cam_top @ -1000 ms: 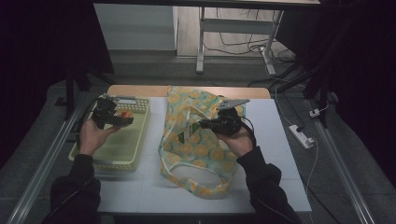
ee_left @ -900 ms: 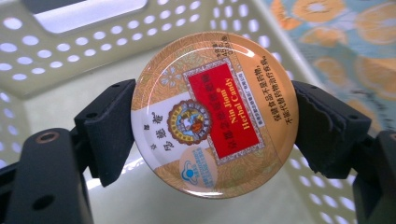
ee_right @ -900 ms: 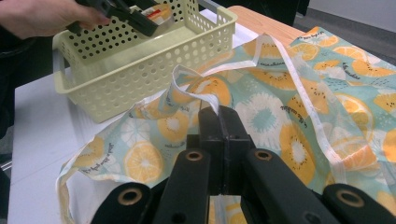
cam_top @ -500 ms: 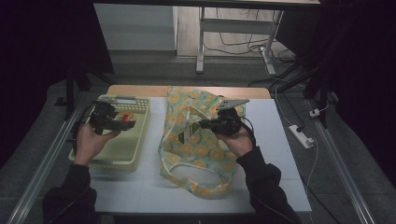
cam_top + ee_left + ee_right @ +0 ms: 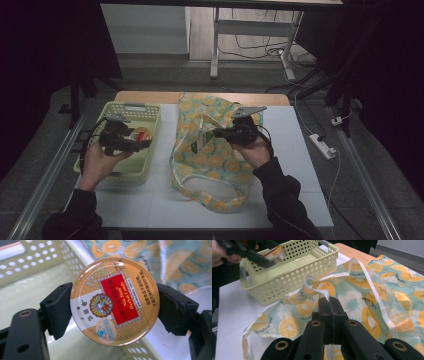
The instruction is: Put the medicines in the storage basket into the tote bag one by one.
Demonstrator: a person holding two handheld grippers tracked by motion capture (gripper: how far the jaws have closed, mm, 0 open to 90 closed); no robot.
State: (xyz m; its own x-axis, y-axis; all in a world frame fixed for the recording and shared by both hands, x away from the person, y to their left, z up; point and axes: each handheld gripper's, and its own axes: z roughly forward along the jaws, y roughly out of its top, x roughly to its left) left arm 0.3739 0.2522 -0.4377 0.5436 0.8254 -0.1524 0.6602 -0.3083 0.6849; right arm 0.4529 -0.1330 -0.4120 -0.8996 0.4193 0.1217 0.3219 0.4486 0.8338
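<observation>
A round yellow tin (image 5: 113, 301) with a red "Nin Jiom Herbal Candy" label is clamped by its rim between my left gripper's two black pads (image 5: 58, 308). In the high view my left gripper (image 5: 139, 141) holds the tin (image 5: 142, 133) above the pale green perforated basket (image 5: 125, 172). A fabric bag (image 5: 210, 160) printed with citrus slices lies flat mid-table. My right gripper (image 5: 216, 133) rests on it, jaws shut (image 5: 329, 301) on the bag's white-edged rim (image 5: 322, 293). The right gripper view also has the basket (image 5: 287, 282) and the tin (image 5: 275, 253) at upper left.
The basket stands at the table's left on a white sheet. A wooden table edge (image 5: 150, 96) runs along the back. A white power strip (image 5: 321, 146) lies on the floor to the right, and metal table legs (image 5: 215, 45) stand beyond.
My left gripper has moved with the tin toward the near side of the basket and slightly right. The right gripper has stayed put on the bag.
</observation>
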